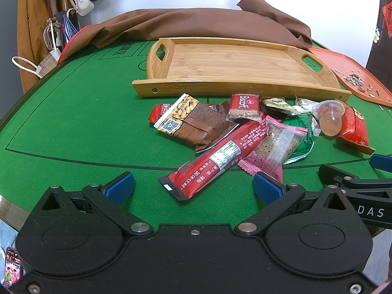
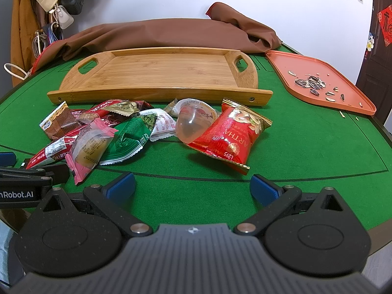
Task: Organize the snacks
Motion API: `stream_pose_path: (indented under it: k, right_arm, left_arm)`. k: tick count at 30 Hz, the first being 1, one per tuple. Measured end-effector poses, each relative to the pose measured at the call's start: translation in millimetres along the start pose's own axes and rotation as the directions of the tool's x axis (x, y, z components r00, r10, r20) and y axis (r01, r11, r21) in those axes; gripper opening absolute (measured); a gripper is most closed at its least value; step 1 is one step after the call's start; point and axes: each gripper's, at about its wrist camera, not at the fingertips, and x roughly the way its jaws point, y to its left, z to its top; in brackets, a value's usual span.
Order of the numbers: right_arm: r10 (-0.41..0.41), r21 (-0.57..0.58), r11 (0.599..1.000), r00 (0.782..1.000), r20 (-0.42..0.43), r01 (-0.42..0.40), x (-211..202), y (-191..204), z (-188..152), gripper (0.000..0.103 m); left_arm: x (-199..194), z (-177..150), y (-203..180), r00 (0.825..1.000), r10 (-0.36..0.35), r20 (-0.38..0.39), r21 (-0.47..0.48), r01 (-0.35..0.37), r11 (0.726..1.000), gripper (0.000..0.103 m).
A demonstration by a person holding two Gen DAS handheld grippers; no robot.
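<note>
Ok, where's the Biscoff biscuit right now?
The Biscoff biscuit lies at the back of the snack pile in the left wrist view, just in front of the wooden tray, propped on the brown chocolate wrapper.

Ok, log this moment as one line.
left tongs: open, empty | right tongs: open, empty | snack pile: on green table | wooden tray: empty, behind pile

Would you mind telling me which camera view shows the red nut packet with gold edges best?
The right wrist view: the red nut packet with gold edges lies near the centre, its whole printed face visible. In the left wrist view the packet sits at the far right, partly hidden behind the clear plastic jelly cup.
</note>
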Motion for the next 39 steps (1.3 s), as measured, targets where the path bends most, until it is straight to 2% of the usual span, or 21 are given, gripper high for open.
stream_pose_path:
  k: [22, 28, 34, 39]
  right_arm:
    - [0.017, -0.01, 1.0, 1.0, 0.003, -0.017, 0.4, -1.3, -0.3, 0.103]
    - [0.016, -0.017, 1.0, 0.999, 0.036, -0.015, -1.4, 0.1, -6.0, 0.103]
    - [0.03, -0.024, 0.999, 0.999, 0.027, -0.029, -0.4, -2.0, -3.4, 0.103]
    - [0.041, -0.032, 0.999, 0.999, 0.011, -0.04, 0.1, -6.9, -1.1, 0.103]
  left_arm:
    - [-3.1, -1.7, -0.9, 1.0, 0.018, 0.012, -0.018, -0.018, 1.0, 0.103]
    - [-2.1, -0.9, 0.3, 1.0, 0.009, 0.009, -0.009, -0.009, 1.0, 0.103]
    - [-1.4, 0.8, 0.2, 1.0, 0.002, 0.003, 0.0, -0.002, 1.0, 0.103]
    - [-1.3, -2.5, 0.8, 1.0, -0.003, 0.027, 0.005, 0.002, 1.0, 0.103]
